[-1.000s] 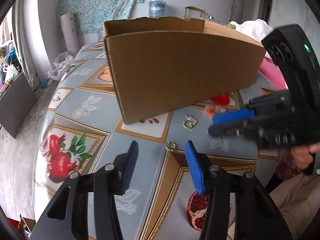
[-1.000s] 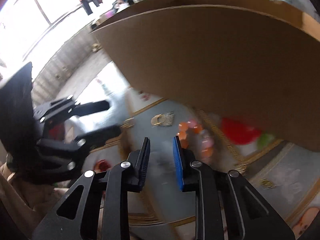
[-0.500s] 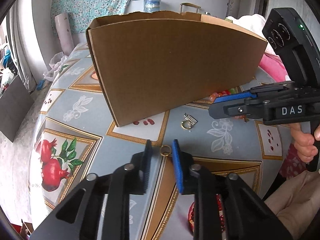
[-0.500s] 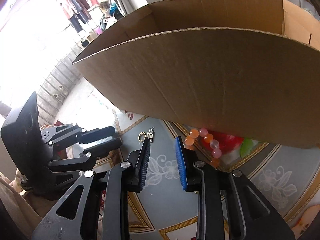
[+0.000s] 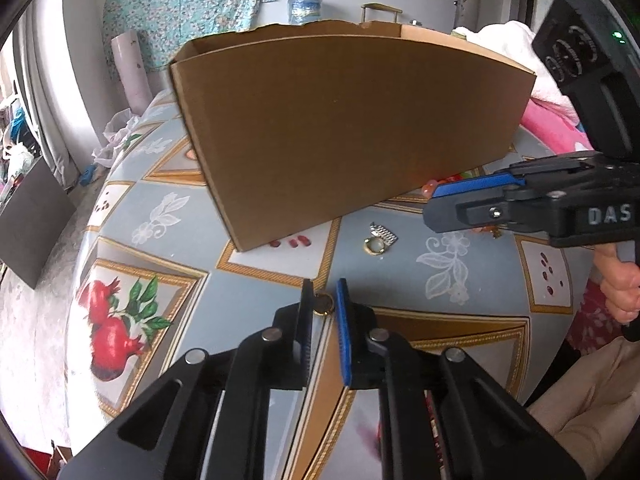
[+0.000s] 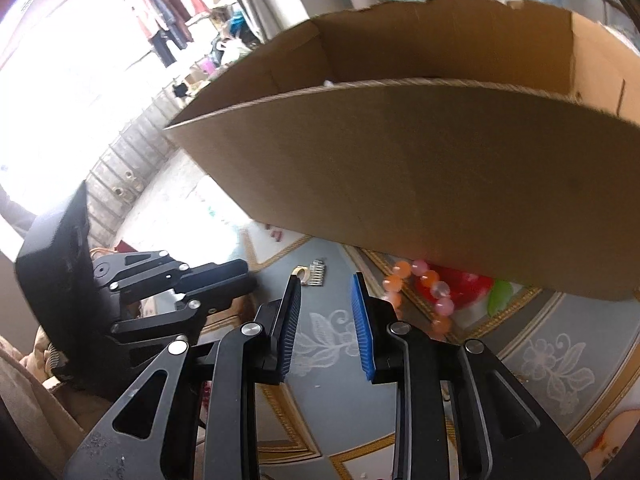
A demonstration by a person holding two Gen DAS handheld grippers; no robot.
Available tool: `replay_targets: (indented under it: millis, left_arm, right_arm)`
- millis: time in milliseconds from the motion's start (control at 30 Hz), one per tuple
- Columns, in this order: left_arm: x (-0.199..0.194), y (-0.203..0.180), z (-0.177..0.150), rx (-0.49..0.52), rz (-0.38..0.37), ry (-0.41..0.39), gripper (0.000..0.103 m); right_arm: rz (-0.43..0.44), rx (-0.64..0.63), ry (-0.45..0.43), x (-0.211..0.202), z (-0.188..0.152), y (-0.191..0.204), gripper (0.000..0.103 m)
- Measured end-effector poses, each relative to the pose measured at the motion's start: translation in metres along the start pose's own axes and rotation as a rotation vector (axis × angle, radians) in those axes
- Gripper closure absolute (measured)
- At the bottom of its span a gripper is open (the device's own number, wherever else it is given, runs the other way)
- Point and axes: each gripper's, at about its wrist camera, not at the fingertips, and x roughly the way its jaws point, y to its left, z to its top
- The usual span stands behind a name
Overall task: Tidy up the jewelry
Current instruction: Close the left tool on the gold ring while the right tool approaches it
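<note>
My left gripper (image 5: 323,300) has just clamped down on the gold ring (image 5: 323,305) on the table (image 5: 400,276), looks pinched though partly hidden, so it can go to the box (image 5: 340,128); right gripper (image 6: 325,312) hangs parted, empty.

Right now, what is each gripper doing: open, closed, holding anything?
Left gripper: closed on the gold ring on the table.
Right gripper: open, empty, above the tablecloth.

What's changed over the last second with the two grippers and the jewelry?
The left gripper closed its wide-open jaws onto the small gold ring on the table. The right gripper is empty as before; the cardboard box, second ring and bead bracelet stayed put.
</note>
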Motion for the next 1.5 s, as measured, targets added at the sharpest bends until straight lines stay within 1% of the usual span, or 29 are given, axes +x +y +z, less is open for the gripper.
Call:
replay_targets:
  millis: [133,233,333,433,500,600,733,867,1033,1100,1167,1267,1400,1433,1500]
  left_arm:
    - [-0.004,0.007,-0.005,-0.027,0.017,0.003,0.093]
    - [-0.006,0.011,-0.008,-0.038,0.023,0.001,0.093]
    - [-0.008,0.012,-0.011,-0.039,0.022,-0.001,0.093]
    - [-0.009,0.013,-0.012,-0.038,0.018,-0.004,0.092]
    - [-0.009,0.013,-0.012,-0.040,0.015,-0.007,0.092]
    - [-0.009,0.013,-0.012,-0.044,0.010,-0.011,0.092]
    - [-0.010,0.015,-0.014,-0.046,0.004,-0.015,0.092]
    - [-0.011,0.016,-0.015,-0.048,0.003,-0.017,0.092]
    - [-0.012,0.016,-0.016,-0.049,0.002,-0.018,0.092]
    - [-0.011,0.016,-0.016,-0.050,0.001,-0.018,0.092]
    - [-0.011,0.016,-0.016,-0.049,0.002,-0.019,0.092]
    - [-0.012,0.016,-0.016,-0.049,0.003,-0.018,0.092]
    - [-0.012,0.016,-0.016,-0.048,0.003,-0.018,0.092]
    - [-0.012,0.016,-0.016,-0.048,0.004,-0.019,0.092]
    - [-0.012,0.016,-0.016,-0.047,0.003,-0.018,0.092]
  right_arm:
    - [0.042,-0.045,0.026,0.007,0.001,0.013,0.077]
    - [0.054,-0.067,0.047,0.014,0.002,0.020,0.077]
    - [0.044,-0.080,0.076,0.024,0.003,0.025,0.077]
    - [0.022,-0.067,0.110,0.034,0.004,0.023,0.078]
    - [0.023,-0.054,0.103,0.032,0.008,0.022,0.078]
    - [-0.019,-0.056,0.084,0.034,0.013,0.020,0.078]
    - [-0.034,-0.060,0.074,0.041,0.018,0.022,0.078]
    - [-0.100,-0.133,0.066,0.043,0.016,0.037,0.078]
    - [-0.224,-0.265,0.049,0.049,0.007,0.065,0.078]
    - [-0.247,-0.288,0.045,0.050,0.005,0.070,0.078]
    - [-0.250,-0.289,0.039,0.049,-0.001,0.069,0.080]
    - [-0.250,-0.285,0.036,0.048,-0.003,0.071,0.094]
    - [-0.234,-0.257,0.027,0.044,-0.004,0.068,0.095]
    - [-0.229,-0.251,0.023,0.043,-0.003,0.066,0.100]
    - [-0.218,-0.238,0.022,0.037,0.000,0.056,0.101]
